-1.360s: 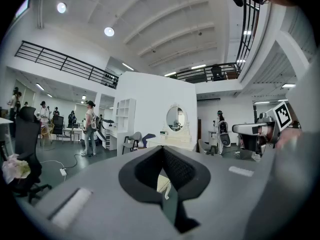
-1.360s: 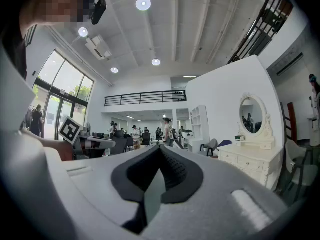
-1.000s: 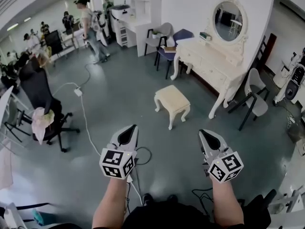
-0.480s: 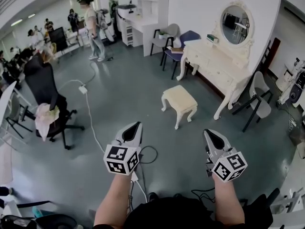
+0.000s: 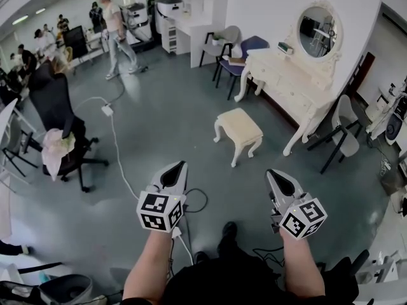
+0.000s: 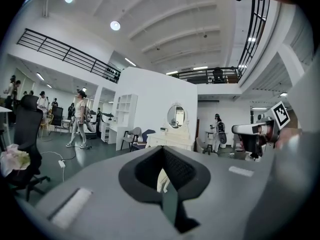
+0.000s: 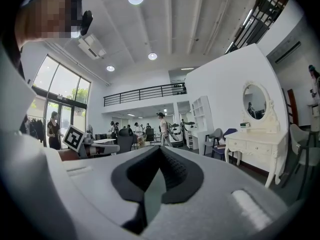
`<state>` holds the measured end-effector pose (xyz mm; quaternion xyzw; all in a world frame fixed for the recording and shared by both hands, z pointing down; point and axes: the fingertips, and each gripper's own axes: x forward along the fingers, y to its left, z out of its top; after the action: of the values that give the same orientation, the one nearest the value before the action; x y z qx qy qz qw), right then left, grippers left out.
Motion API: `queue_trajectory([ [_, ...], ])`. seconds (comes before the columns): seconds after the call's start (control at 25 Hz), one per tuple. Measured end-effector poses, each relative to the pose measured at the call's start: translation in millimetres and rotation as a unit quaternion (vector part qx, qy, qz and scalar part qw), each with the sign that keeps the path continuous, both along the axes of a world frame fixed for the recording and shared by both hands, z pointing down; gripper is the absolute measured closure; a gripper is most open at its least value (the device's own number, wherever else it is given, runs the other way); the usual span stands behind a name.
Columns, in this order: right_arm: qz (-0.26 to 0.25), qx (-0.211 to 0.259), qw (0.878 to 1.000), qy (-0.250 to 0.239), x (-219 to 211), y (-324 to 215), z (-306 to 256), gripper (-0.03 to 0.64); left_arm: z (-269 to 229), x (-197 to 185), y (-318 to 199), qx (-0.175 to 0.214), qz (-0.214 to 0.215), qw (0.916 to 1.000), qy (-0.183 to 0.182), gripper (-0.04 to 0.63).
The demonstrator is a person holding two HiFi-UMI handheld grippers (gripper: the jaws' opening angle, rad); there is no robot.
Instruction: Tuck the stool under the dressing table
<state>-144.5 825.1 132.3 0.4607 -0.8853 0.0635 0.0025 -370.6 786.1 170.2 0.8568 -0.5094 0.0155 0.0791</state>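
Note:
The cream stool [image 5: 238, 127] stands on the grey floor, out in front of the white dressing table [image 5: 286, 84] with its oval mirror [image 5: 320, 30]. Both grippers are held out short of the stool, apart from it. My left gripper [image 5: 177, 169] is shut and empty, below and left of the stool. My right gripper [image 5: 276, 175] is shut and empty, below and right of it. In the left gripper view a sliver of the stool [image 6: 161, 180] shows past the closed left gripper [image 6: 162, 151], with the dressing table [image 6: 170, 140] behind. The right gripper [image 7: 161, 149] view has the dressing table [image 7: 255, 146] at right.
A black office chair [image 5: 57, 132] with a cloth on it stands at left. A white cable with a power strip [image 5: 105, 110] runs across the floor towards my feet. A grey chair [image 5: 343, 132] stands right of the dressing table, two chairs [image 5: 232, 49] at its far end. People [image 5: 111, 24] stand at the back.
Both grippers have moved forward with me, still shut and empty. One of my shoes now shows between my arms. The person at the back has walked on. The stool has not moved.

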Motion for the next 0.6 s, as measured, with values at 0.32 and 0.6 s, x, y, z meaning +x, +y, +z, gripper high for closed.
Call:
queue_trajectory([
  [0.32,-0.004,-0.021,0.999,-0.027,1.4,-44.8,18.4,0.612,7.7,1.1,-32.3,-0.014,-0.002,0.9995,-0.026,0.575],
  [0.6,-0.011,-0.047,0.998,-0.041,15.4,-101.5,42.0,0.612,23.5,17.0,-82.5,-0.038,-0.002,0.9984,-0.043,0.575],
])
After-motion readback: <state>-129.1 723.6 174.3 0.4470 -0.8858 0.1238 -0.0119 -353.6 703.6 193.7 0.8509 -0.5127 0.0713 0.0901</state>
